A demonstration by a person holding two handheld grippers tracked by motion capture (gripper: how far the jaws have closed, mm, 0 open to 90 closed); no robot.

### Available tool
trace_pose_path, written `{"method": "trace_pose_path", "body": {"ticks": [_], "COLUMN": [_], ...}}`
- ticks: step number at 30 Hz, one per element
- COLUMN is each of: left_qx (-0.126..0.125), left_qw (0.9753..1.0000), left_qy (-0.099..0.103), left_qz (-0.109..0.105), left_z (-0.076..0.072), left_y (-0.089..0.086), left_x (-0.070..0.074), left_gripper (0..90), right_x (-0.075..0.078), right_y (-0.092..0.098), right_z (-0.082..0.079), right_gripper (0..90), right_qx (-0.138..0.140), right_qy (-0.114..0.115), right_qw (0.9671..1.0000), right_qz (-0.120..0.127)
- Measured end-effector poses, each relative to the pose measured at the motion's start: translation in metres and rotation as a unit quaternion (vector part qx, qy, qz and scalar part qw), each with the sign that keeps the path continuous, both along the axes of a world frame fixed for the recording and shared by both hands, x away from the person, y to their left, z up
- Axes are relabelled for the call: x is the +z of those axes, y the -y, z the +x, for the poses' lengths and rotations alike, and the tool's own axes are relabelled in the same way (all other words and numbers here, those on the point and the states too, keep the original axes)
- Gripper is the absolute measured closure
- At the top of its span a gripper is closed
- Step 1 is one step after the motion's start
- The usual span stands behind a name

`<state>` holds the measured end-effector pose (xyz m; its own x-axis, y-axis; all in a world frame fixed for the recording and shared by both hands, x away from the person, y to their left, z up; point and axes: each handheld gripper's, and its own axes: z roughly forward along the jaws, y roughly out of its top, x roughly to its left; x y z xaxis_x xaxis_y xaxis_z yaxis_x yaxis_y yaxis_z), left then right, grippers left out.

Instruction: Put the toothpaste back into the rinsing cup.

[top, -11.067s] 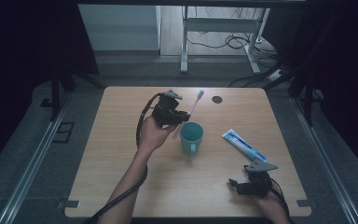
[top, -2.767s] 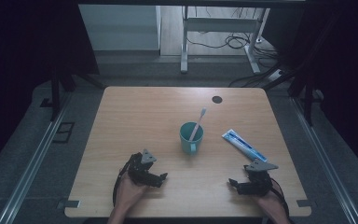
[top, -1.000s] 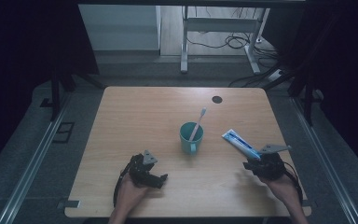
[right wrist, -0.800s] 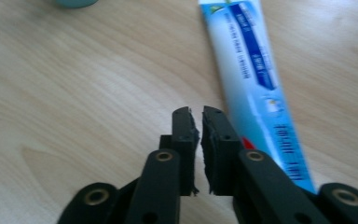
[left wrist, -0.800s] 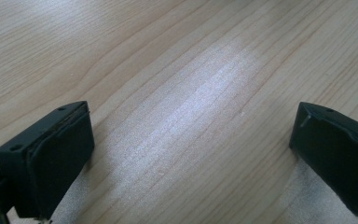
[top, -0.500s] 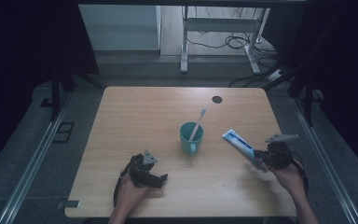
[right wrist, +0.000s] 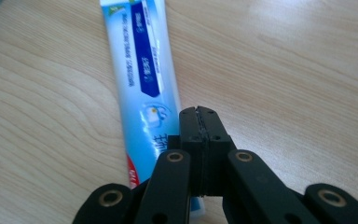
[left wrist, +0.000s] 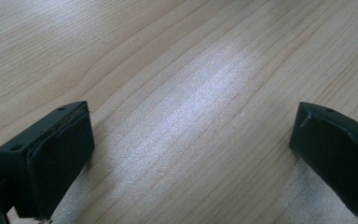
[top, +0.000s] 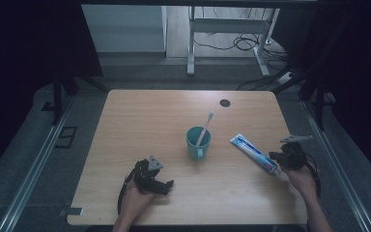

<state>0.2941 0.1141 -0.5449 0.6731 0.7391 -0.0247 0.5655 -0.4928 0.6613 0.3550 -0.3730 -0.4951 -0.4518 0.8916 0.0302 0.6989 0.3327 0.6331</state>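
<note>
Right gripper view has the right claw [right wrist: 200,112] with its jaws pressed together and nothing between them, its tip lying over the right edge of the toothpaste tube [right wrist: 142,79], at the tube's red-striped near end. It is not clear whether the tip touches the tube or hangs just above it. The tube lies flat on the wooden bench [right wrist: 284,60], its long blue-and-white body running away from the claw.

High view puts the right claw [top: 276,157] at the tube's [top: 251,151] near end, with the tube slanting away towards the green cup [top: 197,143]. The cup stands upright near the middle of the bench [top: 149,116], just left of the tube's far end, and a toothbrush [top: 204,128] leans inside it, head up. The left claw [top: 166,186] rests on the bench well to the left of the tube and nearer the person than the cup.

Left gripper view shows the left claw [left wrist: 191,154] with jaws wide apart over bare wood.
</note>
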Motion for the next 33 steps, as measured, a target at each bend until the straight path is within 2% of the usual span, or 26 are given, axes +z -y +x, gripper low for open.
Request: {"method": "trace_pose_path", "body": {"ticks": [8, 16, 21, 25, 33], "left_qx": [0.0, 0.0, 0.0, 0.0, 0.0], "left_qw": [1.0, 1.0, 1.0, 1.0, 1.0], "left_qy": [0.0, 0.0, 0.0, 0.0, 0.0], "left_qz": [0.0, 0.0, 0.0, 0.0, 0.0], "left_z": [0.0, 0.0, 0.0, 0.0, 0.0], "left_y": [0.0, 0.0, 0.0, 0.0, 0.0], "left_x": [0.0, 0.0, 0.0, 0.0, 0.0], "left_gripper": [0.0, 0.0, 0.0, 0.0, 0.0], "right_x": [-0.006, -0.009, -0.012, -0.01, 0.001], "right_y": [0.004, -0.001, -0.005, -0.002, 0.001], "right_z": [0.0, -0.007, -0.009, -0.008, -0.005], "right_gripper": [89.0, 86.9, 85.0, 80.6, 65.6], "right_qx": [-0.005, 0.012, 0.017, 0.013, 0.013], "right_qy": [-0.01, -0.019, -0.026, -0.032, -0.045], "right_qw": [0.9999, 0.9997, 0.9995, 0.9994, 0.9989], "right_qz": [0.001, 0.01, 0.004, 0.007, 0.008]}}
